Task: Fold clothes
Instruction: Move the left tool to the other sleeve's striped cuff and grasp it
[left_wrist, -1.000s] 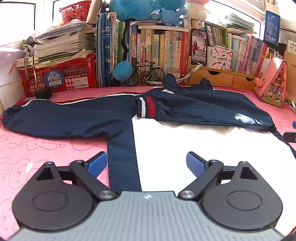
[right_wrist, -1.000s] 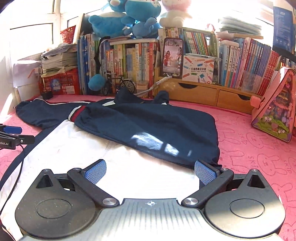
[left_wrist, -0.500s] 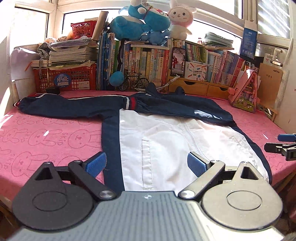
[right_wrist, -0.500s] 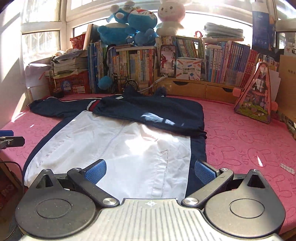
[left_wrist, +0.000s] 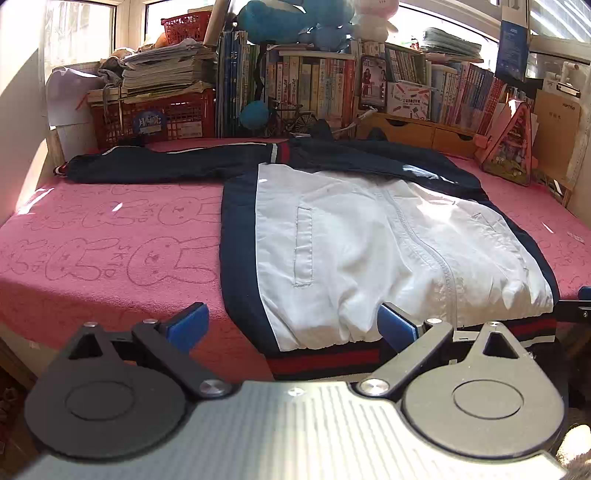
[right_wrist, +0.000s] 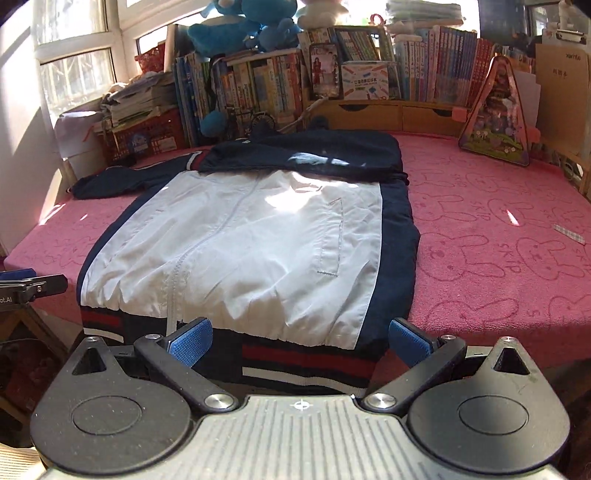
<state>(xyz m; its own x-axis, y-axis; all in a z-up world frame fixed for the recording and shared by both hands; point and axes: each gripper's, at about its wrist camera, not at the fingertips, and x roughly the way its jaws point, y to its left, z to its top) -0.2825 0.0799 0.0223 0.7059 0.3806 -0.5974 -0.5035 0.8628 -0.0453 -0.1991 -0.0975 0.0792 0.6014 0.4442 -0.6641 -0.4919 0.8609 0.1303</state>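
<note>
Your left gripper (left_wrist: 291, 325) is spread wide and holds nothing. It hangs at the near edge of the counter (left_wrist: 110, 236), just by the left side of the jacket's striped hem (left_wrist: 325, 360). Your right gripper (right_wrist: 301, 338) is spread wide too, with nothing in it, near the right side of the hem. The jacket (right_wrist: 251, 236) lies flat on the pink counter, white front up. One dark sleeve (left_wrist: 166, 164) stretches out to the left. The other sleeve (right_wrist: 306, 157) is folded across the top. Books (left_wrist: 314, 88) stand at the far side.
</note>
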